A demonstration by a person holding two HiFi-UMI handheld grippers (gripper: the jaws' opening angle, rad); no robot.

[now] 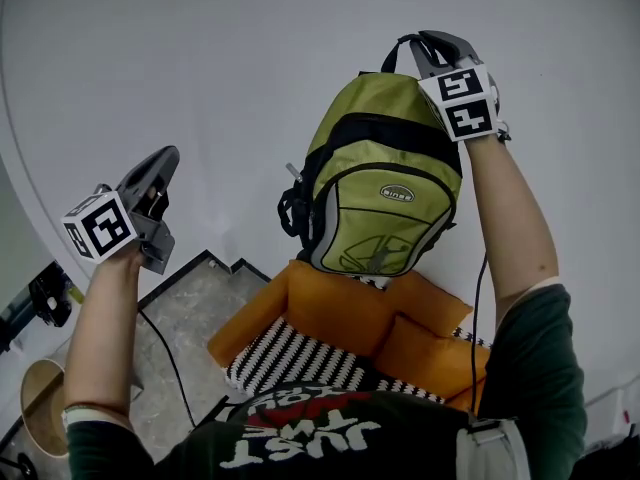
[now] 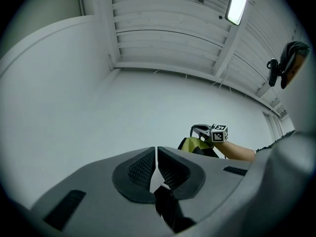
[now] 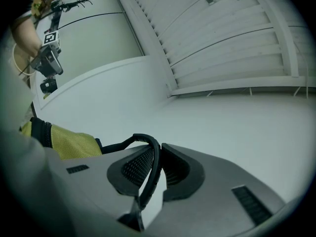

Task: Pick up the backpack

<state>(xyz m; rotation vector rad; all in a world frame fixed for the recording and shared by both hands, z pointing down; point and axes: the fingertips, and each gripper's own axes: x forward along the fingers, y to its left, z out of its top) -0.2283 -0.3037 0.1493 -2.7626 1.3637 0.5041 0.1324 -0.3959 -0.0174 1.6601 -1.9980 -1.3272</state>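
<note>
An olive-green and black backpack [image 1: 385, 183] hangs in the air in front of a white wall, lifted by its black top loop [image 3: 148, 157]. My right gripper [image 1: 432, 48] is shut on that loop, which runs between its two ribbed pads. In the right gripper view the backpack's green fabric [image 3: 74, 143] shows at the left, below the jaws. My left gripper [image 1: 165, 163] is raised at the left, apart from the backpack, shut with nothing between its pads. From the left gripper view, the backpack [image 2: 195, 144] and the right gripper [image 2: 201, 130] appear small beyond the jaws.
Below the backpack stands an orange sofa [image 1: 330, 318] with orange cushions and a black-and-white striped seat. A grey floor [image 1: 180, 318] with a black cable lies to its left. A round wooden stool [image 1: 40, 403] sits at the lower left.
</note>
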